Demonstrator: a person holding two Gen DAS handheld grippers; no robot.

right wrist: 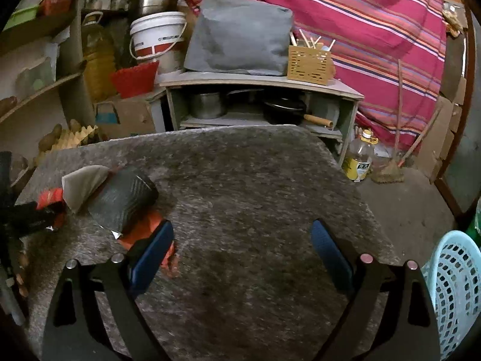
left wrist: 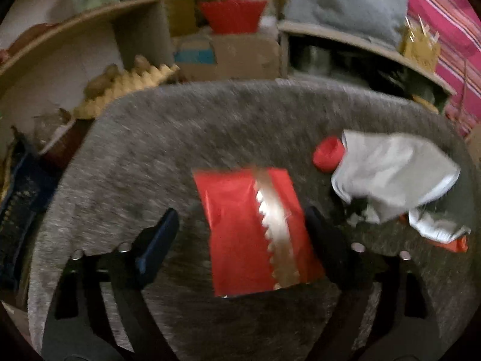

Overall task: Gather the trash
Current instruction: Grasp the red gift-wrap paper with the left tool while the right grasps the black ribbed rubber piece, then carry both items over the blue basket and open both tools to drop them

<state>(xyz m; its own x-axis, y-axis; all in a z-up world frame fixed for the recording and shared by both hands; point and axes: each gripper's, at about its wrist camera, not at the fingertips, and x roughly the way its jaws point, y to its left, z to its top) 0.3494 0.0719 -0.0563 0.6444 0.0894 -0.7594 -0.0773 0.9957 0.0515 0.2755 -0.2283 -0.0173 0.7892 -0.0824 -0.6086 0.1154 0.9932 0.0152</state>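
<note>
White bucket point(right wrist: 157, 37) with faint unreadable print, oil bottle point(right wrist: 359, 158) with illegible yellow label, nothing else lettered

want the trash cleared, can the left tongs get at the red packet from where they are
Probably yes: the left tongs stand open with the red packet lying flat on the table between their fingers, nothing on top of it.

Between my left pads I see a glossy red foil wrapper point(left wrist: 255, 234) on rough, matt grey felt point(left wrist: 180, 138). Right of my right tool: a smooth plastic basket point(right wrist: 457, 285).
</note>
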